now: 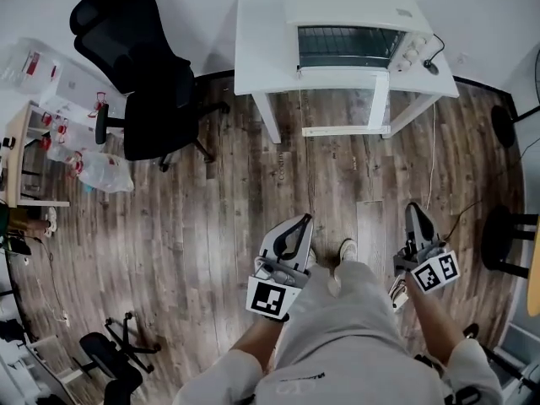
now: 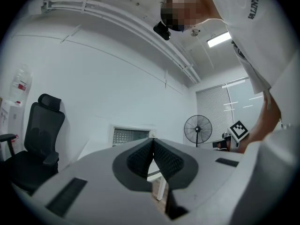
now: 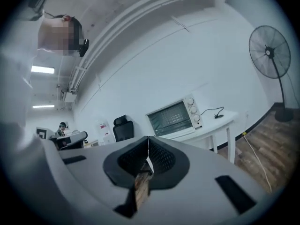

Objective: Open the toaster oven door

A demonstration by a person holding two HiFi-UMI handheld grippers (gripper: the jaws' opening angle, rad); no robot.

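The white toaster oven (image 1: 350,45) stands on a white table (image 1: 257,49) at the far end of the wood floor, its glass door closed. It also shows in the left gripper view as the toaster oven (image 2: 130,136) and in the right gripper view as the toaster oven (image 3: 172,117), small and distant. My left gripper (image 1: 301,220) is held in front of the person's body, well short of the table, jaws together and empty. My right gripper (image 1: 413,208) is beside it at the right, also shut with nothing between its pads. Both point roughly level toward the oven.
A black office chair (image 1: 143,74) stands left of the table. A plastic bag (image 1: 105,171) and a cluttered shelf (image 1: 34,142) are at the left wall. A standing fan (image 3: 269,53) and dark stools (image 1: 506,234) are at the right. A cord (image 1: 432,62) lies on the table.
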